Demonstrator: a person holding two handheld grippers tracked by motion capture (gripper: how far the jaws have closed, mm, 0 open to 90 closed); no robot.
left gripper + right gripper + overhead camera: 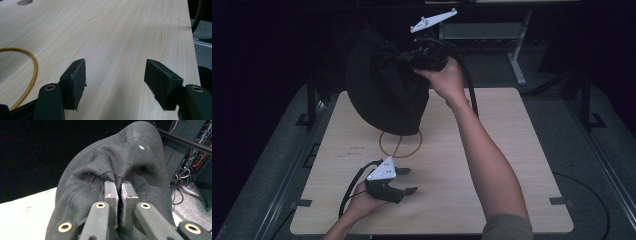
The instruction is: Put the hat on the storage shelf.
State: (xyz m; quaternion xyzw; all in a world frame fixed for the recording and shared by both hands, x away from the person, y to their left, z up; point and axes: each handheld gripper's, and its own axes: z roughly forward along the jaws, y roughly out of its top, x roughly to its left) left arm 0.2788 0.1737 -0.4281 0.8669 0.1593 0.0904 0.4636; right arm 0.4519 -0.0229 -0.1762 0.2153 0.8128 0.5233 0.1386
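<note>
Dim, dark surroundings; the table (512,165) is lit from above, perhaps slightly blurred.

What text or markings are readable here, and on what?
Nothing legible. Small dark print on the table left of the yellow ring: too small and blurred to read. The black hat in the right tongs shows no label or brand.

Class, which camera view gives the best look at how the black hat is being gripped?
The right gripper view: the right gripper has its fingers pinched on a fold of the black hat, seen close up. The high view shows the whole hat hanging above the table, with the grip itself hard to make out.
</note>
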